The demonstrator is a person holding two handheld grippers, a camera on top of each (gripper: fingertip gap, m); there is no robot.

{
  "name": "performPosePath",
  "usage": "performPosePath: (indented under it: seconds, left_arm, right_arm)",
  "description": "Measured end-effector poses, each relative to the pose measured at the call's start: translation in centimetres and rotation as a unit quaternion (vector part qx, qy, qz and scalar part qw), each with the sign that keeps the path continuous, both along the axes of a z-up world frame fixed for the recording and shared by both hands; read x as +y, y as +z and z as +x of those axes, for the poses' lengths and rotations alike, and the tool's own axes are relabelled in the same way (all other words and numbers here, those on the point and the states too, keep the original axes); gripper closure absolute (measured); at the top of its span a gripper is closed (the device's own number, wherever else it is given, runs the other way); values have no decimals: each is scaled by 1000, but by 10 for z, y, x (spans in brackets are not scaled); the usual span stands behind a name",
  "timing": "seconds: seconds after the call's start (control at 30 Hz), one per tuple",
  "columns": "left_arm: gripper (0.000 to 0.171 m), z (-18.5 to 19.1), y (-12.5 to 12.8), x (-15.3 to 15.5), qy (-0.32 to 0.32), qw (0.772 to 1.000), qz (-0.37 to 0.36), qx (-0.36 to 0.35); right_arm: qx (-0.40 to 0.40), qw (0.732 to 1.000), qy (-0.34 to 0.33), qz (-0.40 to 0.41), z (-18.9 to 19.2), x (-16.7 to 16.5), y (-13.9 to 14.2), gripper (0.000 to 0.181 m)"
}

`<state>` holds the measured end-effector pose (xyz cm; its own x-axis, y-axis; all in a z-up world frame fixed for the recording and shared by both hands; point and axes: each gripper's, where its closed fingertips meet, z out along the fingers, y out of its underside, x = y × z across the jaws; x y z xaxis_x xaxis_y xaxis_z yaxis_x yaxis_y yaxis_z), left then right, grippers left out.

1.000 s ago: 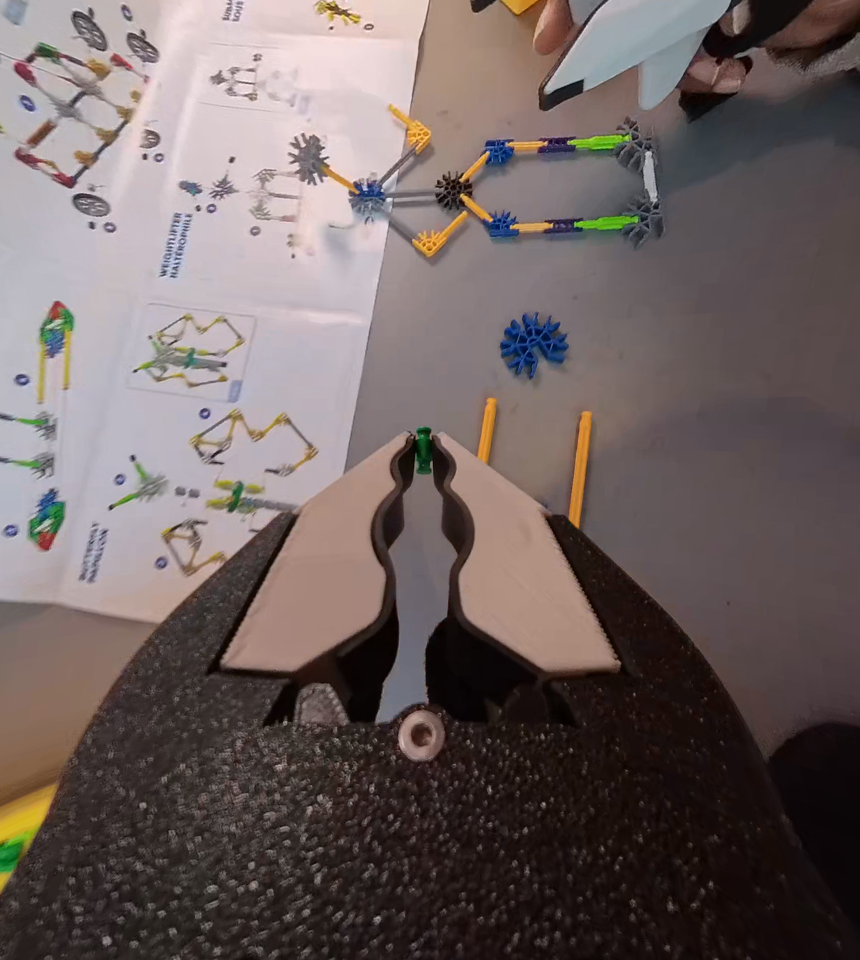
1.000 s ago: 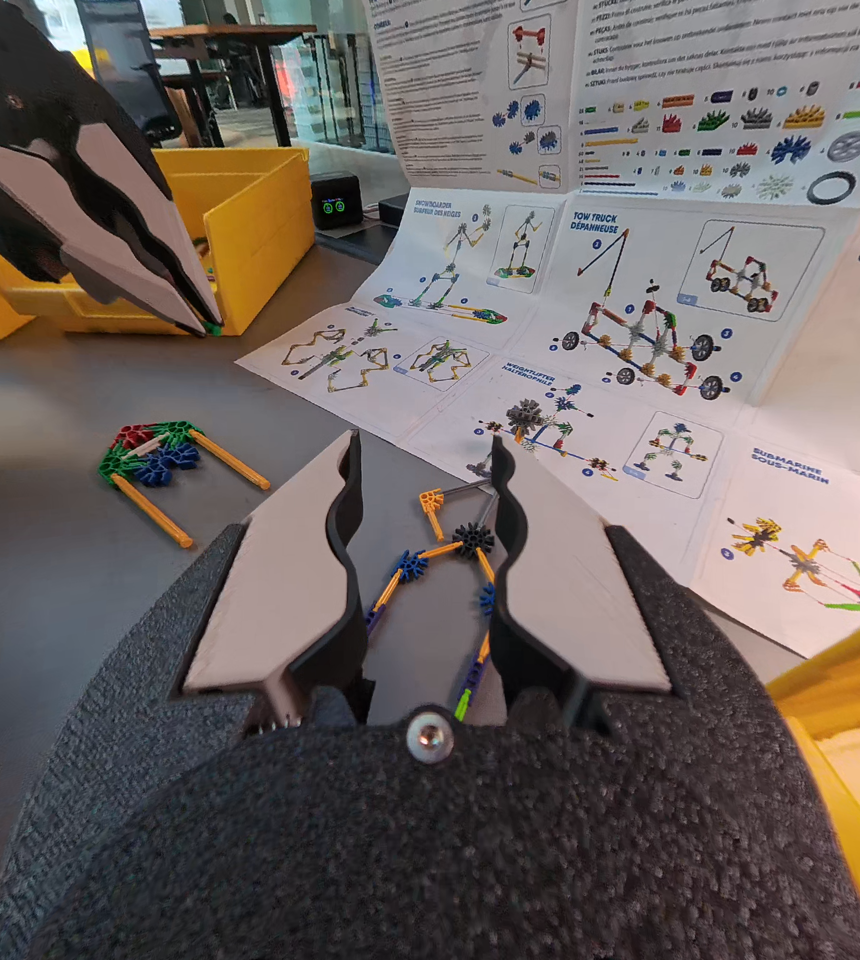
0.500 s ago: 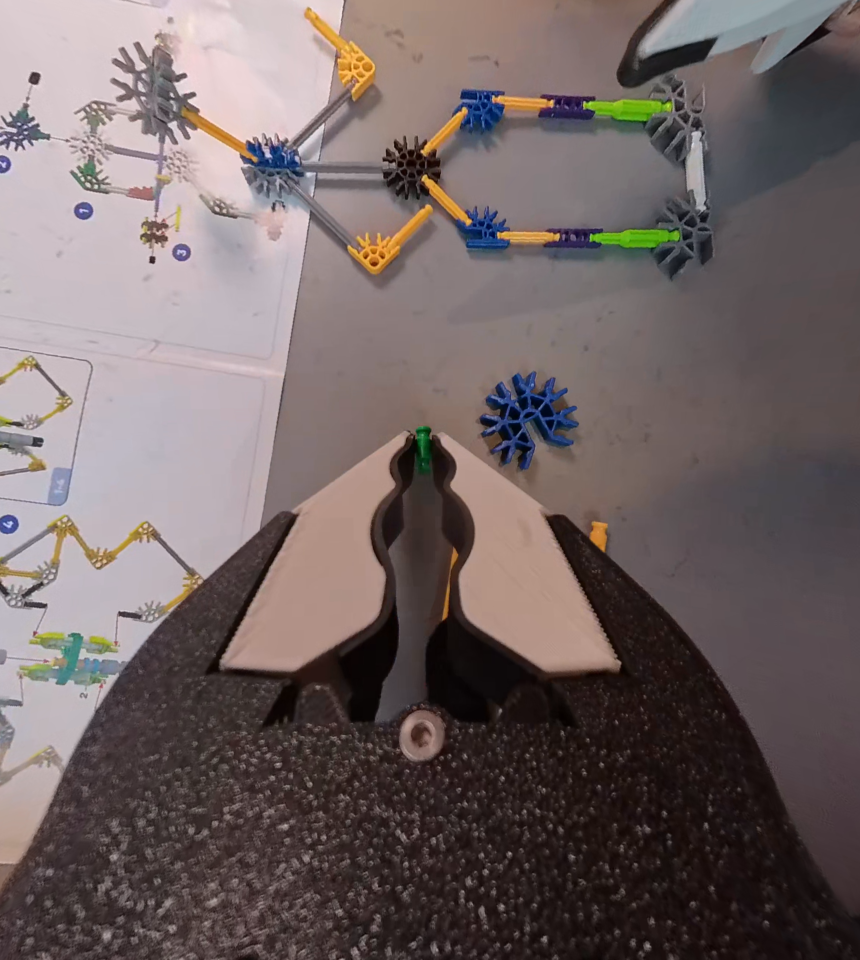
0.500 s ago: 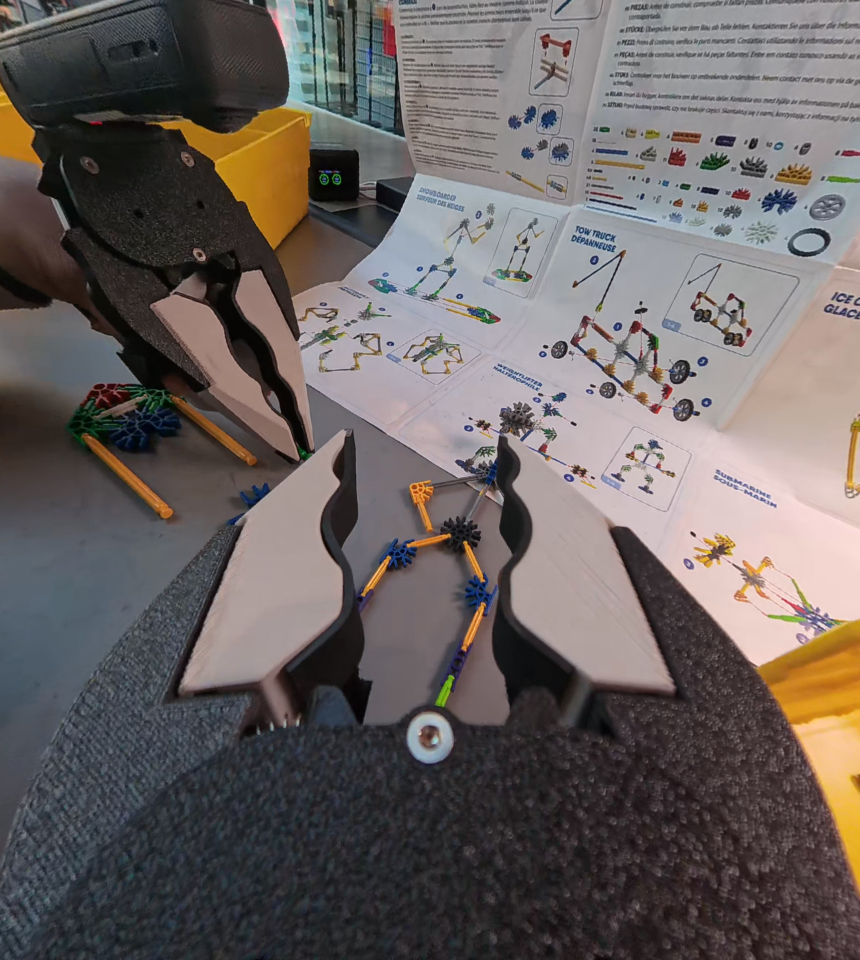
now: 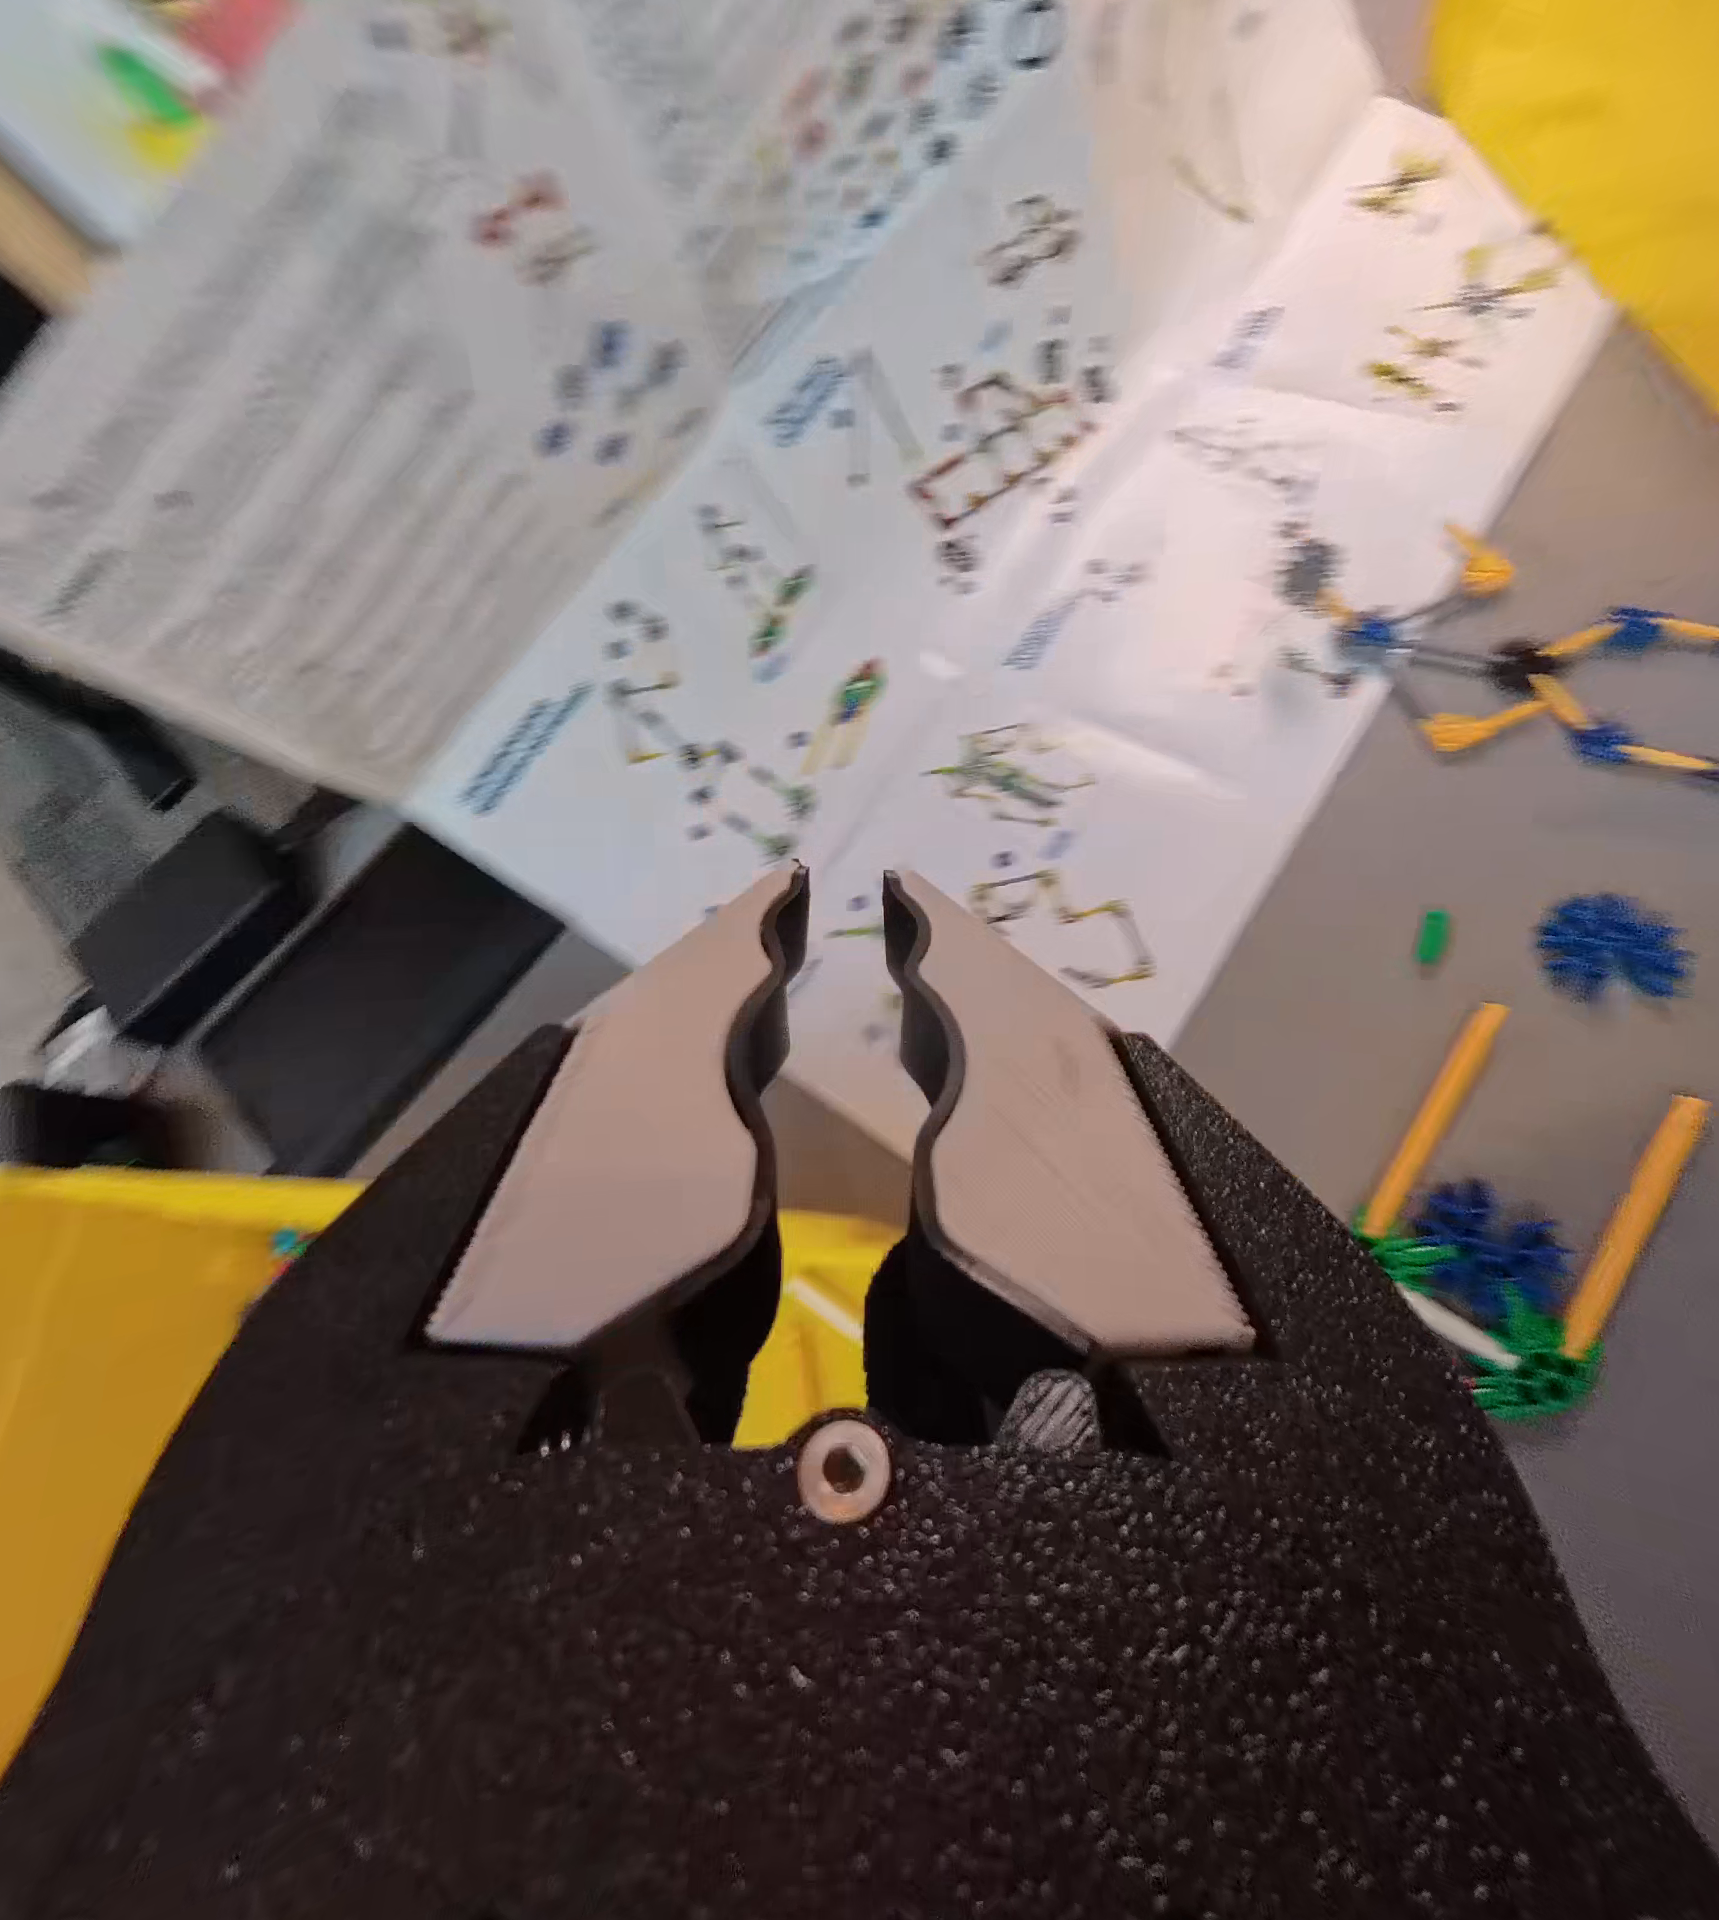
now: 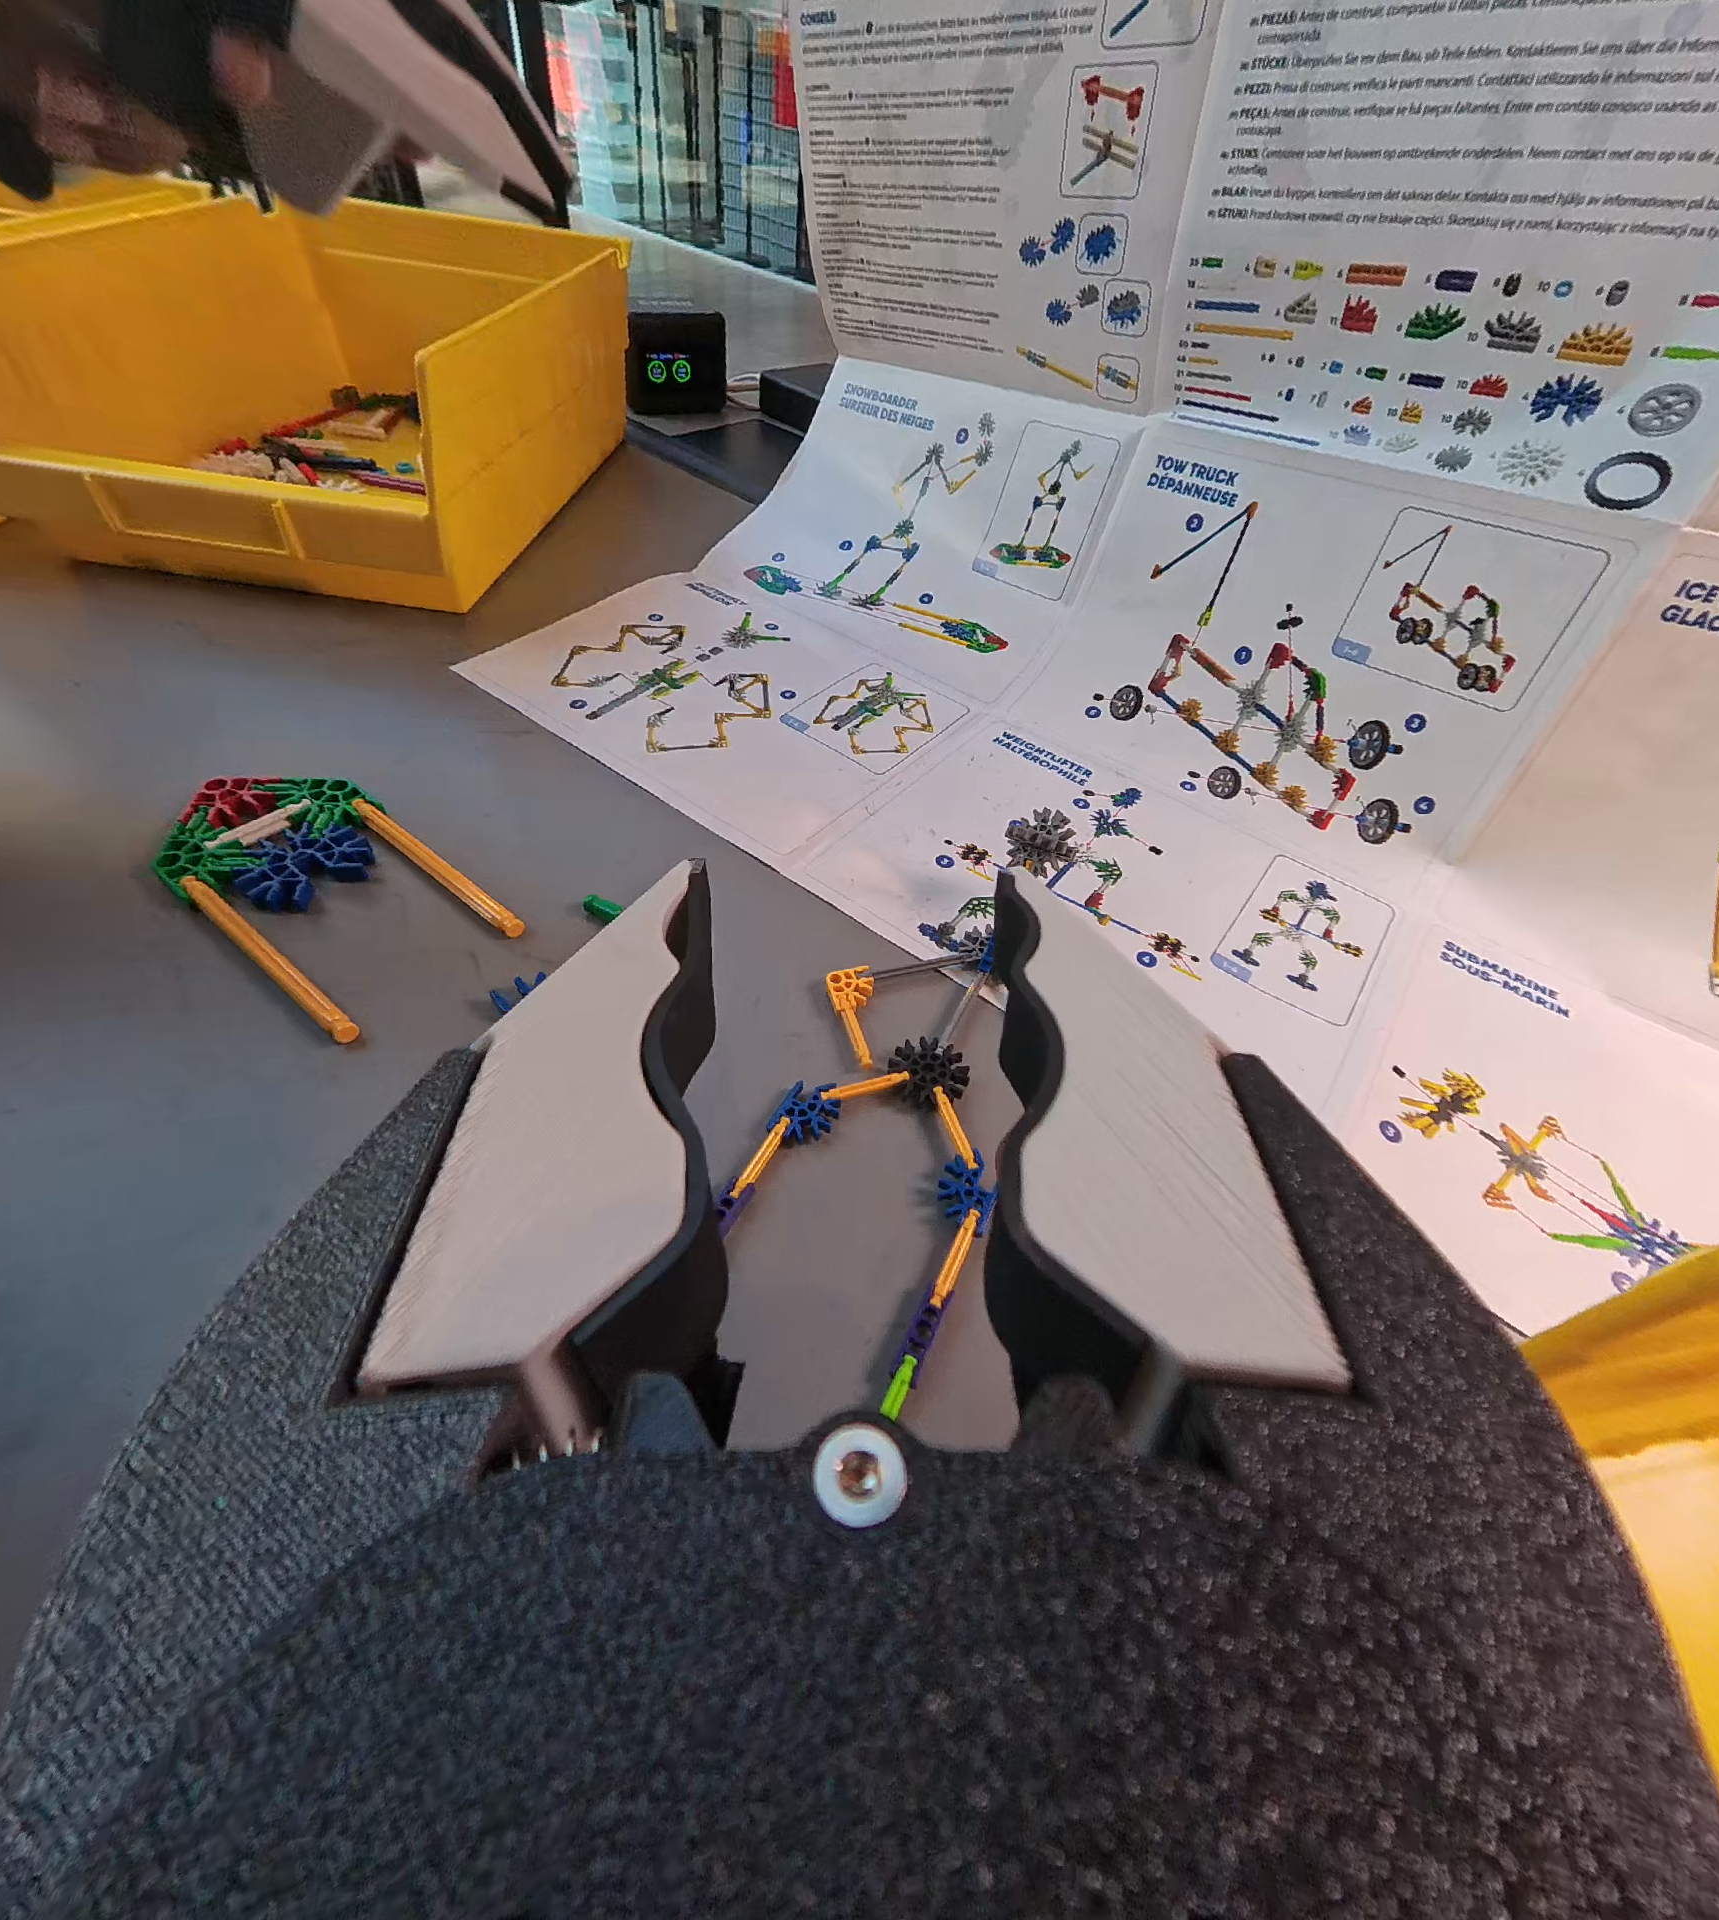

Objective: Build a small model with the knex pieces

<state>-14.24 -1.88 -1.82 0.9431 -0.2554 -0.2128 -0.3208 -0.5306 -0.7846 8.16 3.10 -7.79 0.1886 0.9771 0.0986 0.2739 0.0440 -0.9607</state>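
We see our left gripper [image 5: 844,883] released and empty above the yellow bin [image 5: 55,1351], our right gripper [image 6: 847,878] parted over the rod-and-connector figure [image 6: 922,1075], small green rod [image 6: 601,907] on grey table [image 6: 107,1091]

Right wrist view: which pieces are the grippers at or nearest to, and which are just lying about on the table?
At the grippers:
- right gripper, open, over the rod-and-connector figure
- left gripper, open and empty, above the yellow bin

Lying about:
- small green piece
- loose blue connector
- connector cluster with two yellow rods
- instruction sheet
- black device
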Motion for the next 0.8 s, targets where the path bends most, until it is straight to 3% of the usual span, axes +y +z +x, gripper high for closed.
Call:
performPosePath:
  seconds: [0.07,0.1,0.2,0.33,0.43,0.8]
  left_arm:
    - [157,-76,14,-13,89,996,-12,22]
    - [156,-109,8,-22,125,991,-42,23]
    - [156,-173,-42,-47,175,972,-159,0]
    - [156,-186,-104,-64,179,950,-253,-40]
    - [156,-192,-127,-67,180,941,-284,-25]
    - [159,-183,-146,-60,141,937,-316,-36]
  right_arm:
    - [1,1000,2,0,0,-2,0,128]
    - [1,1000,3,1,0,-2,1,128]
    - [1,1000,5,4,-1,-3,1,128]
    - [0,1000,2,6,-1,-2,1,128]
    - [-1,1000,3,3,-1,-2,-1,128]
    - [-1,1000,4,3,0,-1,-1,128]
